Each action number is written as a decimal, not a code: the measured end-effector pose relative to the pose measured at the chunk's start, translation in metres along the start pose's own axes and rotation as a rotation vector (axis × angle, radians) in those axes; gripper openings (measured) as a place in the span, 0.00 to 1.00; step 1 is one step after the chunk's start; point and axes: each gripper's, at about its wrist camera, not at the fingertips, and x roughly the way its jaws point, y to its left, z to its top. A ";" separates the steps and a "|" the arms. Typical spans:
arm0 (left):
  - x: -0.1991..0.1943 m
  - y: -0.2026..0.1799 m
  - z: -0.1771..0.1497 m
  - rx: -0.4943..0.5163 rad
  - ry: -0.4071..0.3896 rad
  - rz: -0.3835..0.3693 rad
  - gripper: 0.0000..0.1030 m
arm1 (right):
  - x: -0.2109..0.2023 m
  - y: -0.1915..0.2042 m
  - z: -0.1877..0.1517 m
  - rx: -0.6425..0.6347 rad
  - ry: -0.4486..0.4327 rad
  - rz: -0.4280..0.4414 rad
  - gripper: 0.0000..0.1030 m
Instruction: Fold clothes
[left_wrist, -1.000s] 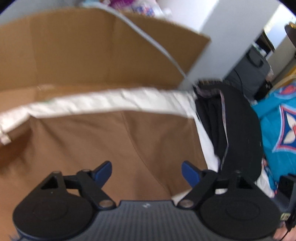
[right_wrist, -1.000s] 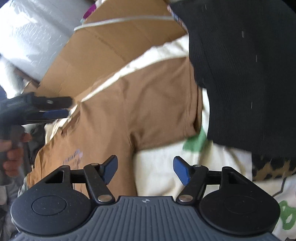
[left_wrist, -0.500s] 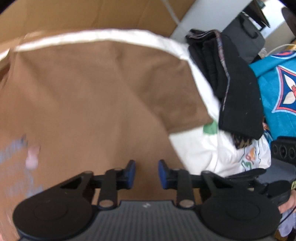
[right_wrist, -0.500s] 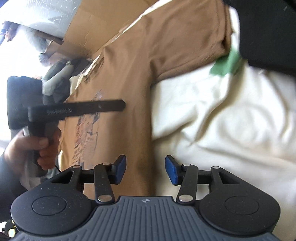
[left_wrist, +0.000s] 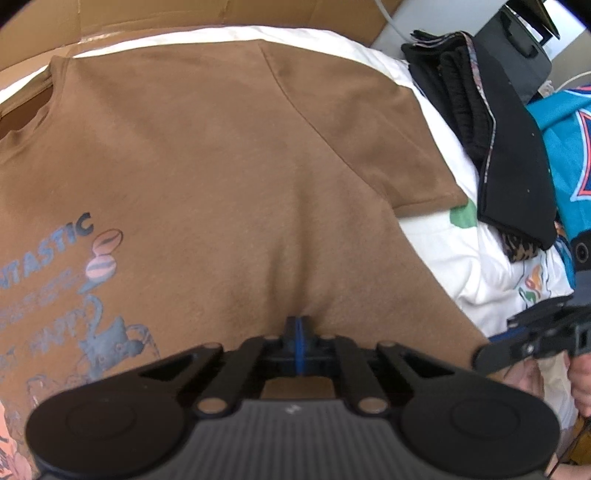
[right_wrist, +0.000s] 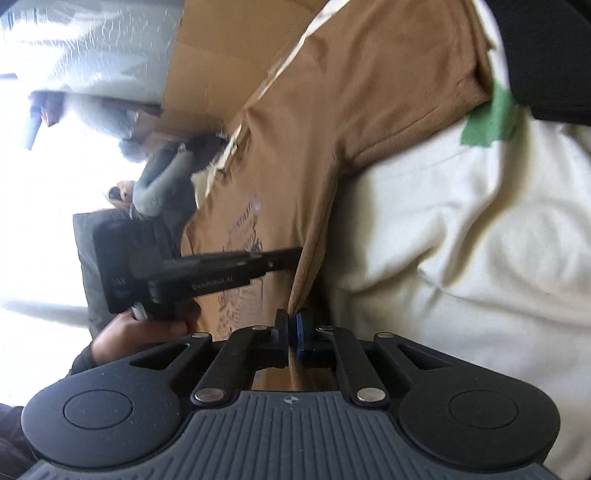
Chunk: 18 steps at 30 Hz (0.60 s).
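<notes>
On the white bedding (left_wrist: 436, 254), both grippers pinch the brown T-shirt (left_wrist: 207, 155)

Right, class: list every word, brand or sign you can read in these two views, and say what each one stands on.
"NTASTIC" – blue print on the brown T-shirt, its start cut off by the frame edge.
The print lines beneath it are too blurred to read.
White lettering on the left claw body, right wrist view: too blurred to read.
The white sheet carries coloured pictures only.

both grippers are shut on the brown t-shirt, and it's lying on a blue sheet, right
Not quite: the sheet under the brown t-shirt is white, as both wrist views show. The rest holds: the left gripper and right gripper are both shut on the t-shirt.
</notes>
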 end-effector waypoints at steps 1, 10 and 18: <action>0.000 0.000 0.000 -0.001 0.000 0.000 0.03 | -0.002 -0.002 0.000 0.004 -0.003 -0.006 0.02; -0.007 -0.026 0.006 0.074 -0.045 -0.064 0.03 | -0.001 -0.013 -0.003 -0.040 0.008 -0.170 0.00; 0.012 -0.068 0.017 0.206 -0.062 -0.108 0.04 | -0.010 -0.013 -0.006 -0.049 0.007 -0.183 0.01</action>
